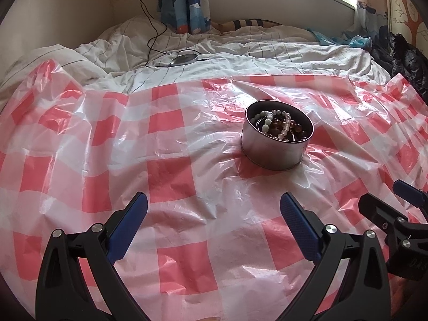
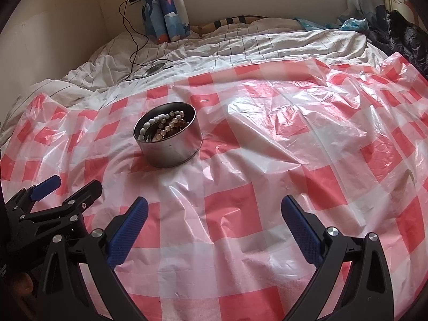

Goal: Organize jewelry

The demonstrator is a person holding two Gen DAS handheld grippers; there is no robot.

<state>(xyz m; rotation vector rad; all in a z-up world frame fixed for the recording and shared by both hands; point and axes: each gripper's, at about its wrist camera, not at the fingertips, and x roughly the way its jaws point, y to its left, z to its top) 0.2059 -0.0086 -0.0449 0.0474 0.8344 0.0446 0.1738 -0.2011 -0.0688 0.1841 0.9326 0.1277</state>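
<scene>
A round metal tin (image 1: 272,149) stands on the red-and-white checked plastic sheet (image 1: 174,171); it also shows in the right wrist view (image 2: 171,151). Bead bracelets (image 1: 281,125) in white, pale green and brown lie piled inside it, also seen in the right wrist view (image 2: 163,125). My left gripper (image 1: 214,208) is open and empty, short of the tin and to its left. My right gripper (image 2: 214,211) is open and empty, short of the tin and to its right. Each gripper shows at the edge of the other's view: the right one (image 1: 385,200), the left one (image 2: 72,184).
The sheet covers a bed with a rumpled white striped duvet (image 1: 240,50). A round grey device (image 1: 184,59) with a black cable lies on the duvet behind the sheet. A dark jacket (image 1: 406,61) lies at the far right. Curtains and a window are at the back.
</scene>
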